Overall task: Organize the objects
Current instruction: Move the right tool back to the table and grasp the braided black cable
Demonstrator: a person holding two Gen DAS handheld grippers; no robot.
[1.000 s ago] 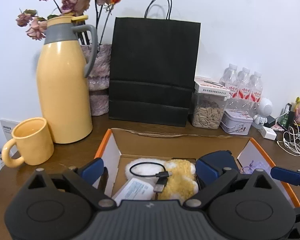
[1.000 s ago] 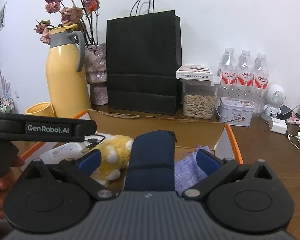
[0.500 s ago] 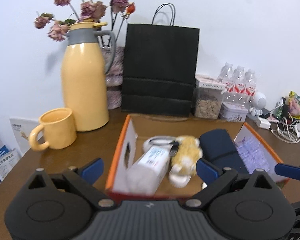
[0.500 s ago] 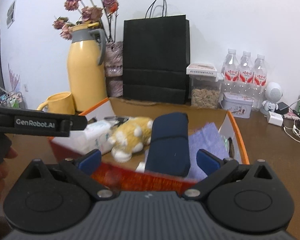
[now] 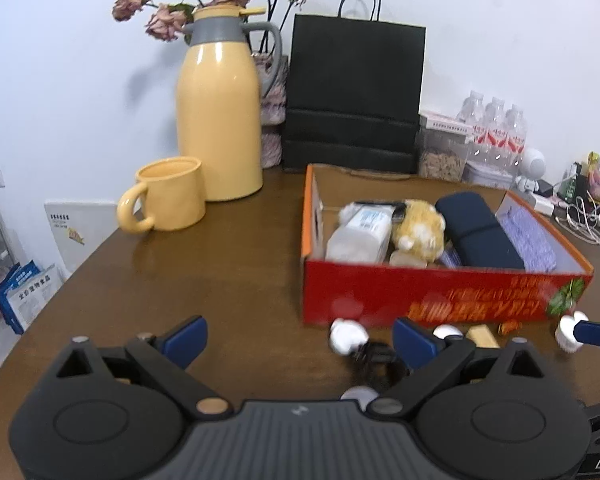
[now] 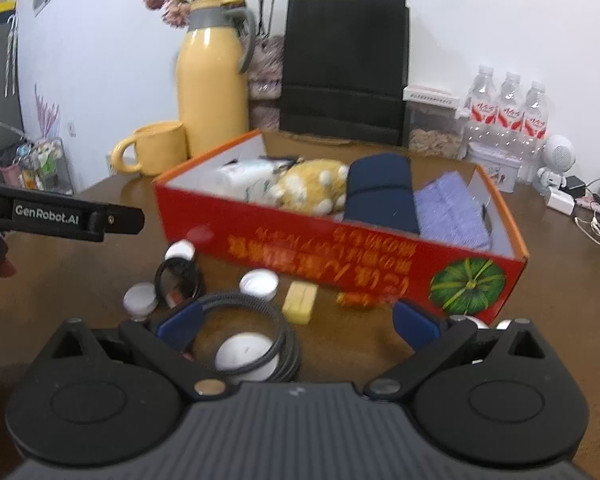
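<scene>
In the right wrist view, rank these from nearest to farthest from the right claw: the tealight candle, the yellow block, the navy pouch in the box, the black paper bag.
1. Tealight candle, inside the coiled cable, between the right claw fingers, left of centre.
2. Yellow block, on the table before the red box.
3. Navy pouch, lying in the box.
4. Black paper bag, at the wall.

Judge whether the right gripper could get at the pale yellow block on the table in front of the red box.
Probably yes: the right gripper is open, and the yellow block lies bare on the table just ahead, beside the coiled cable.
</scene>
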